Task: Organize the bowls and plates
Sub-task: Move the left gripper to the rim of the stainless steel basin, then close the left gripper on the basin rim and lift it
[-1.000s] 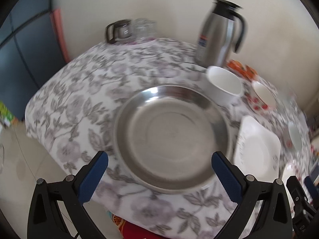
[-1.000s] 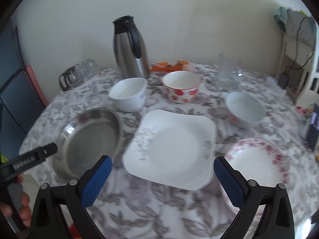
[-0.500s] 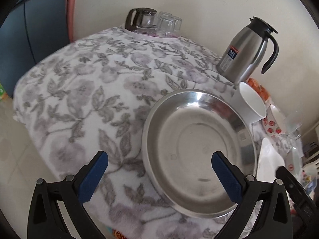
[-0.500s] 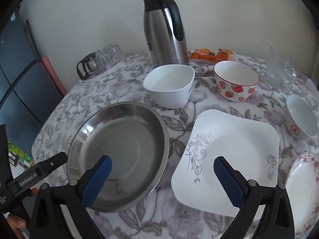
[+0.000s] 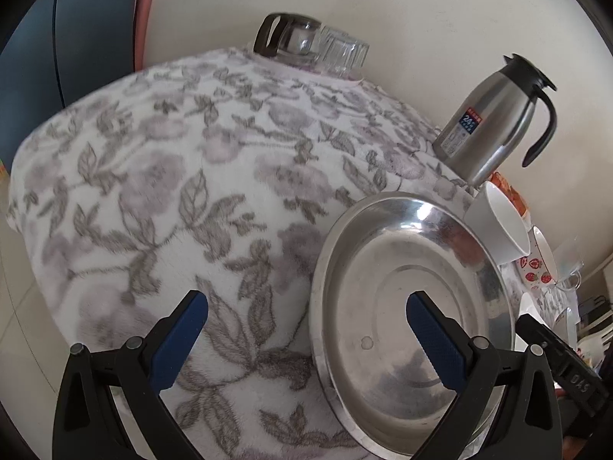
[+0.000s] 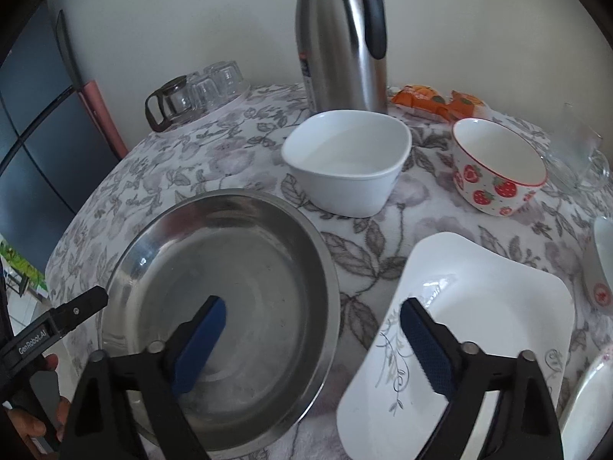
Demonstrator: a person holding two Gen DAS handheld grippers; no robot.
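A round steel plate (image 6: 218, 303) lies near the table's front left edge; it also shows in the left wrist view (image 5: 410, 314). My left gripper (image 5: 306, 329) is open, straddling the plate's left rim. My right gripper (image 6: 312, 326) is open, straddling its right rim, with a white square plate (image 6: 479, 326) beside it. Behind stand a white square bowl (image 6: 348, 161) and a strawberry bowl (image 6: 498, 166). A white bowl (image 6: 603, 253) and a pink floral plate (image 6: 590, 395) show at the right edge.
A steel thermos jug (image 6: 341, 38) stands at the back, with orange snack packets (image 6: 433, 101) to its right. A glass pot and upturned glasses (image 6: 195, 92) sit at back left, a glass jug (image 6: 578, 161) at right. The floral tablecloth (image 5: 172, 199) drops off at left.
Both grippers have moved left and closer to the steel plate. The left now straddles its left rim, the right its right rim. Nothing has been gripped.
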